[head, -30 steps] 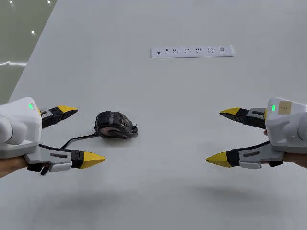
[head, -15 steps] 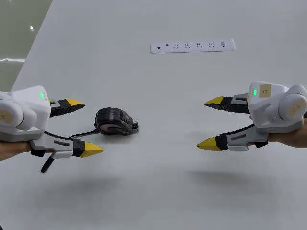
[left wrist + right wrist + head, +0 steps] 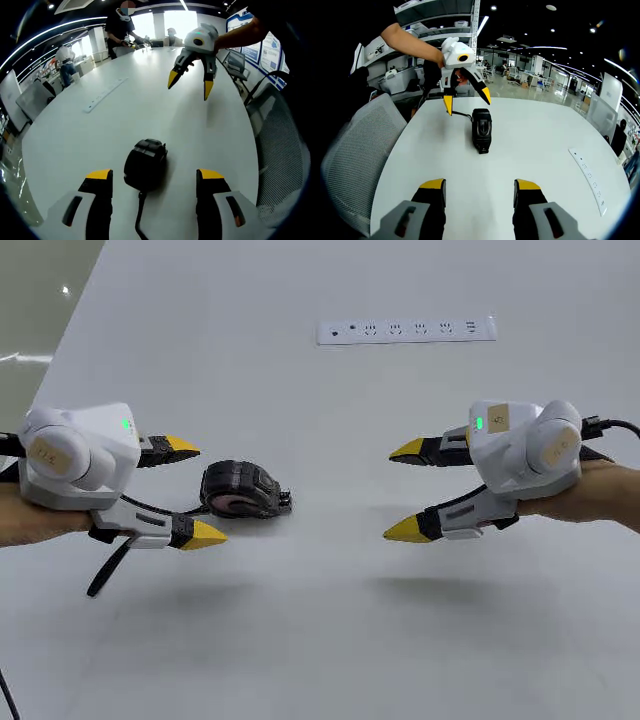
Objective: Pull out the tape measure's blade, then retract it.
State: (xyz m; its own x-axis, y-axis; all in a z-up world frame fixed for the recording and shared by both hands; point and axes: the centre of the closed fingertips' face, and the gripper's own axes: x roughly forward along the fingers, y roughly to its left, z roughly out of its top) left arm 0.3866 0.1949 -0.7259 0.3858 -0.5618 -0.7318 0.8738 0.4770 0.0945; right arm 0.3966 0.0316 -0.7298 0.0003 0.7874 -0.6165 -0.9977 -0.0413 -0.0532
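Tape measure [image 3: 240,490] is seen untouched just ahead of spread left tool [image 3: 201,490]; right tool [image 3: 402,492] is spread too. It should be clamped squarely before hook [image 3: 284,503] is pinched.

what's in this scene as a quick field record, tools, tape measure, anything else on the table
surface: white table
tape measure: black case lying on the table, blade not pulled out
blade end: faces the right tool
strap: black strap trails from the case under the left tool
left tool: open, jaws either side of the case's strap end, no grip yet
right tool: open, apart from the case, jaws pointing at it
other item: white power strip farther back on the table
task stage: not begun
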